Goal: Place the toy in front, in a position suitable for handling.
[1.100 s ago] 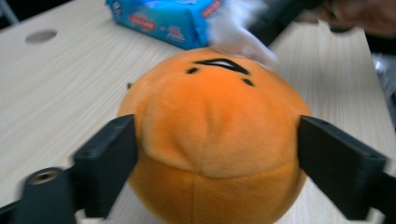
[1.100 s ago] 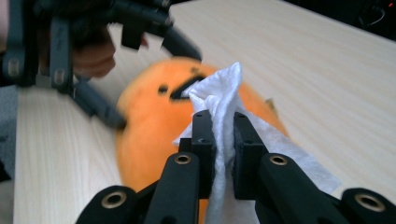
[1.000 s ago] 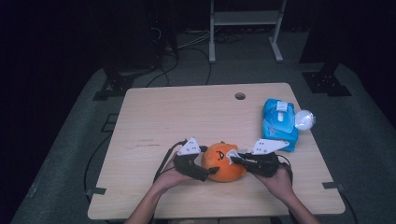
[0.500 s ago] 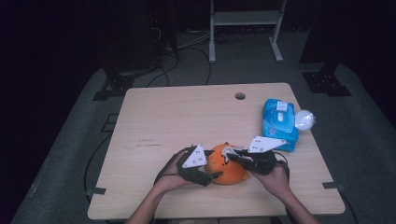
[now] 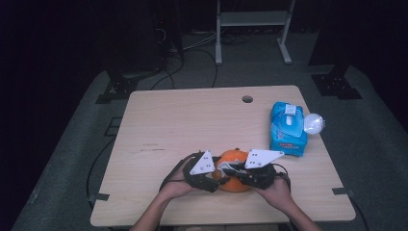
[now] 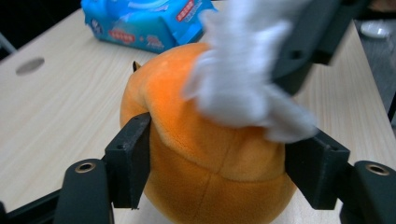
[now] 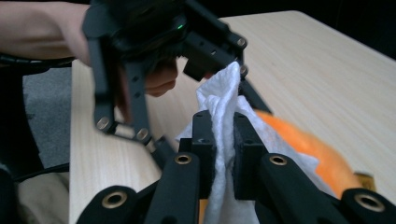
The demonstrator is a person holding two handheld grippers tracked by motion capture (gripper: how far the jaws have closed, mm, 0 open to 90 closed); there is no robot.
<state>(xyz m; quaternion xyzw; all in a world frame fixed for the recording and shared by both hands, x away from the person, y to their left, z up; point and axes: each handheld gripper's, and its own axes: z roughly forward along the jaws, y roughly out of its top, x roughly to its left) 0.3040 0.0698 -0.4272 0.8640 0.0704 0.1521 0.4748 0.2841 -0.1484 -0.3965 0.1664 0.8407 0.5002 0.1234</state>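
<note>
An orange plush ball [image 5: 234,185] lies near the table's front edge. In the left gripper view it [image 6: 201,158] sits between the jaws of my left gripper [image 6: 224,168], which have just been closing, and both pads now press on its sides. My left gripper [image 5: 217,177] grips it from the left in the high view. My right gripper [image 7: 223,135] is shut on a white wipe [image 7: 219,102] and holds it on top of the ball [image 7: 308,144]. The wipe [image 6: 243,88] drapes blurred over the ball's upper right.
A blue pack of wipes [image 5: 287,127] lies at the right of the wooden table [image 5: 192,120], with a white round object [image 5: 313,123] beside it. A cable hole [image 5: 247,99] is at the back. Dark floor and stand legs surround the table.
The left gripper has turned in toward the ball and closed on its sides. The right gripper with the wipe has shifted slightly across the top of the ball.
</note>
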